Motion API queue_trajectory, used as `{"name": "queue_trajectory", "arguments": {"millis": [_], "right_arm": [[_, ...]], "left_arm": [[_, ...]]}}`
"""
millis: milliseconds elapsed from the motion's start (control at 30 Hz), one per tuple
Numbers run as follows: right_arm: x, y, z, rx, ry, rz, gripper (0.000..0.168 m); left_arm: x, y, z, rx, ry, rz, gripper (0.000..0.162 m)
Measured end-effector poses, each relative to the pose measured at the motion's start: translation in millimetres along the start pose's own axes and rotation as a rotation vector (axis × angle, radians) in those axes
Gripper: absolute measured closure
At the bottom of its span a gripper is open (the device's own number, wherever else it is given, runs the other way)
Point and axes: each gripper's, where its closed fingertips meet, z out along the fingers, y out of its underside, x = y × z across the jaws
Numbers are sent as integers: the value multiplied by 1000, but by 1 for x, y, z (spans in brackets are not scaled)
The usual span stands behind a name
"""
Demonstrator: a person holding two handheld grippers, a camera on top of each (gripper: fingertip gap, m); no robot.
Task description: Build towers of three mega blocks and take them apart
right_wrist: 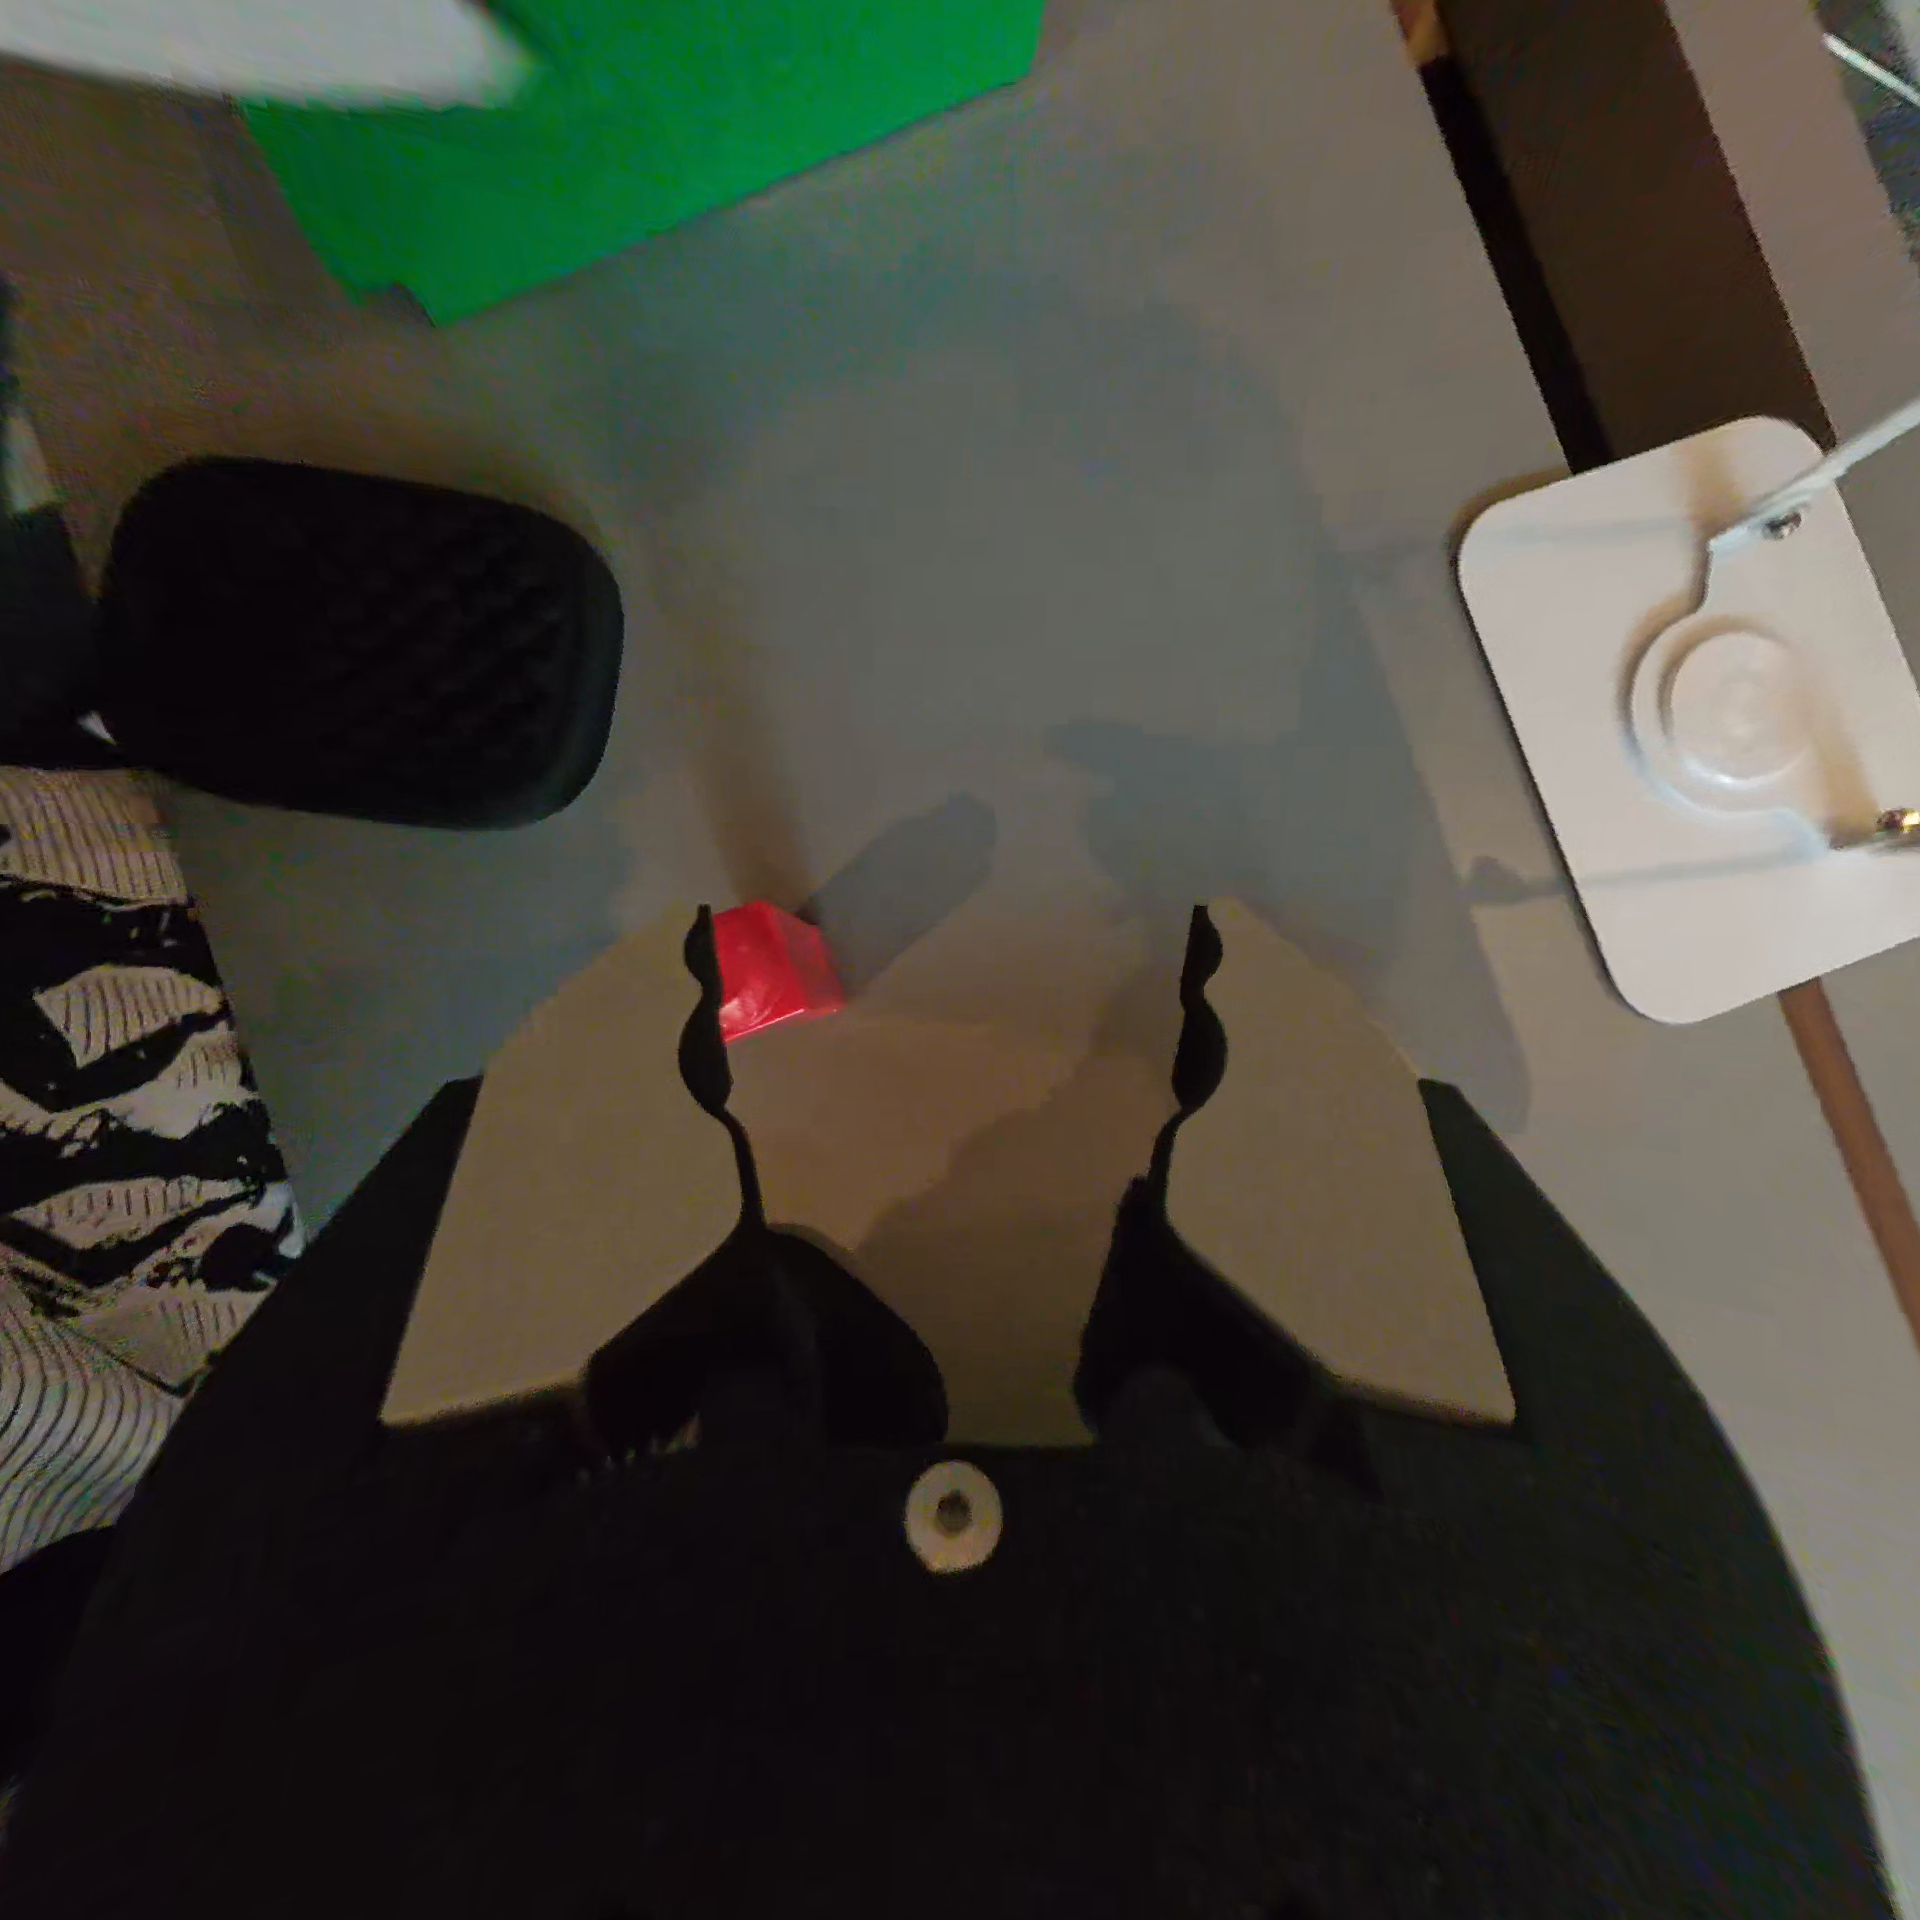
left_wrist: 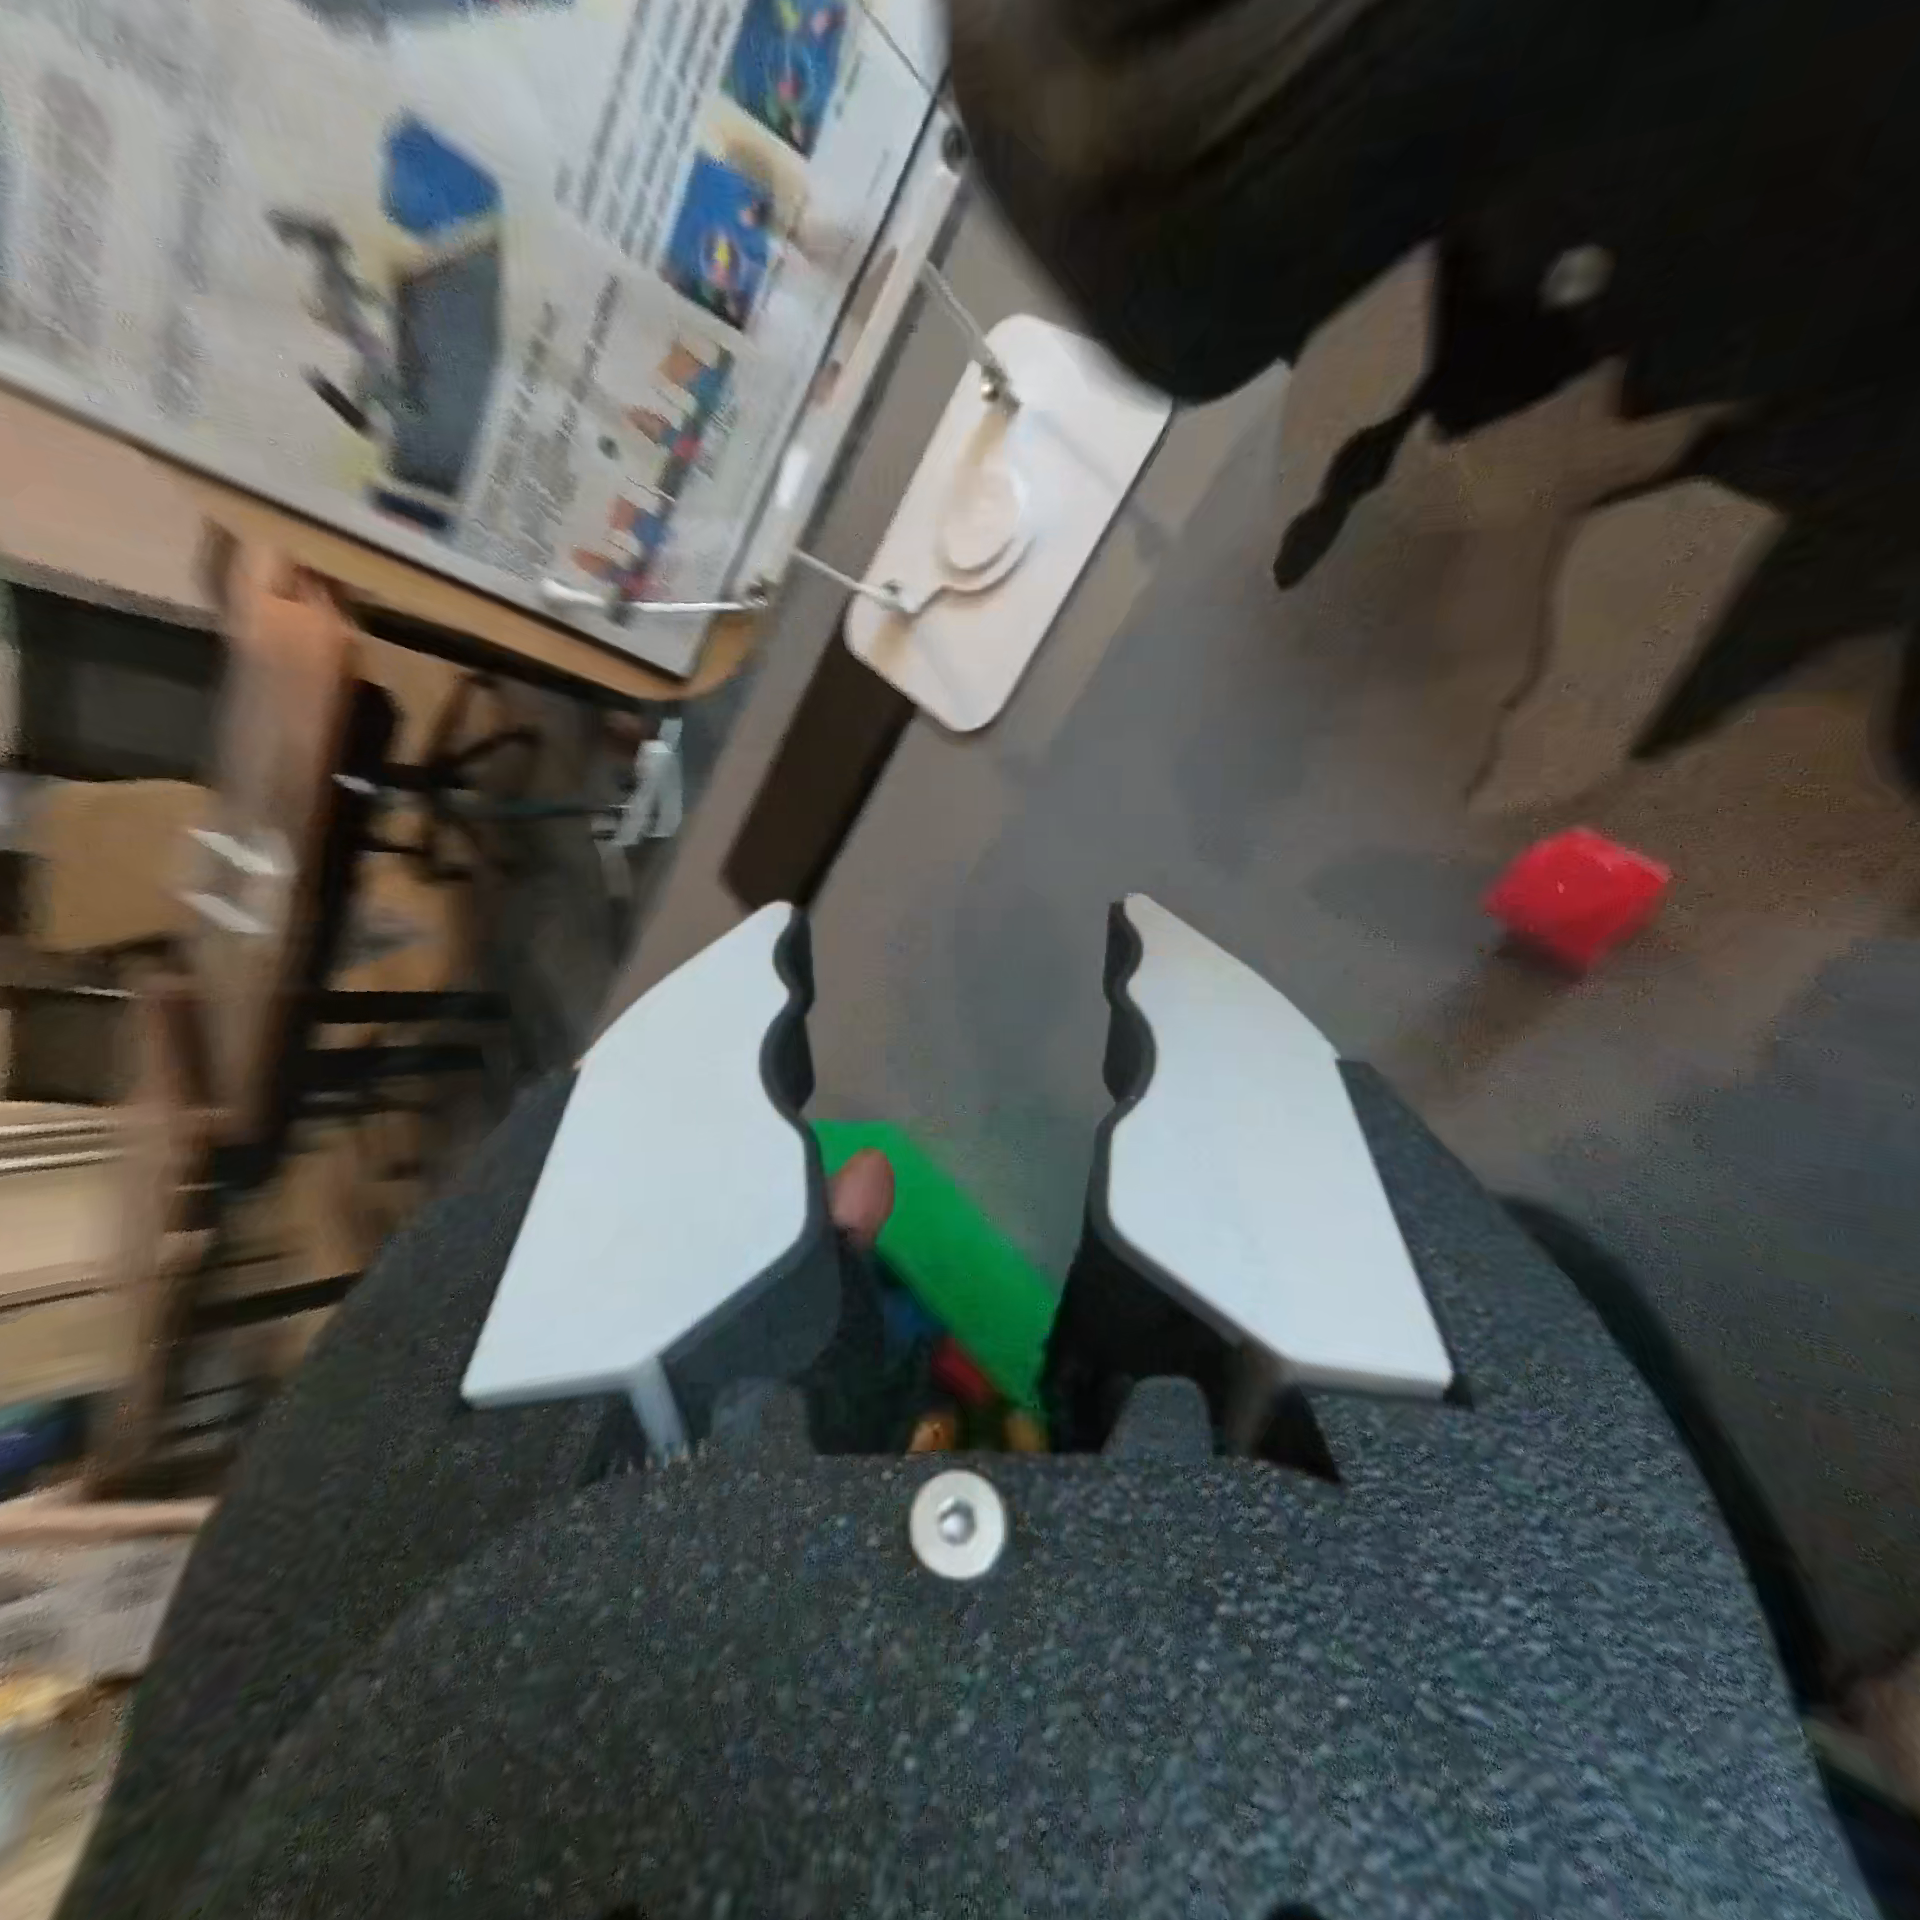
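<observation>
Red block (right_wrist: pixel 774 971) lies alone on the grey surface (right_wrist: pixel 935 520), just past my right tongs' (right_wrist: pixel 951 920) left fingertip | my right tongs: wide, empty | my left tongs (left_wrist: pixel 956 920): wide, empty, raised above green bin (left_wrist: pixel 956 1247) | white stand base (right_wrist: pixel 1704 717) at the surface's right edge.

A red block (right_wrist: pixel 774 968) sits on the grey counter (right_wrist: pixel 935 520). The bin (right_wrist: pixel 623 135) is bright green, the pouch (right_wrist: pixel 358 639) black, the cloth (right_wrist: pixel 114 1091) black-and-white patterned, the plate (right_wrist: pixel 1704 717) white. Both grippers' fingers (left_wrist: pixel 665 1174) are white on speckled black bodies.
</observation>
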Motion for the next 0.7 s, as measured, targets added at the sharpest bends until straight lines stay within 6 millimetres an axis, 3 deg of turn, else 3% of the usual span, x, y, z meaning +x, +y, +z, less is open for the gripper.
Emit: {"name": "queue_trajectory", "arguments": {"millis": [133, 233, 467, 567, 600, 700], "right_arm": [[-2, 18, -6, 16, 12, 59, 85], [-4, 33, -13, 17, 25, 92, 85], [-1, 53, -40, 71, 81, 143, 86], [4, 57, -47, 89, 101, 158, 86], [4, 57, -50, 97, 108, 156, 86], [2, 55, -54, 132, 96, 142, 85]], "left_arm": [[12, -43, -72, 6, -215, 263, 122], [14, -53, -106, 27, -327, 361, 128], [3, -26, -108, -139, -479, 366, 121], [13, -24, -105, -130, -465, 369, 116], [21, -20, -101, -140, -418, 348, 109], [25, -19, -76, -93, -380, 354, 113]]}}
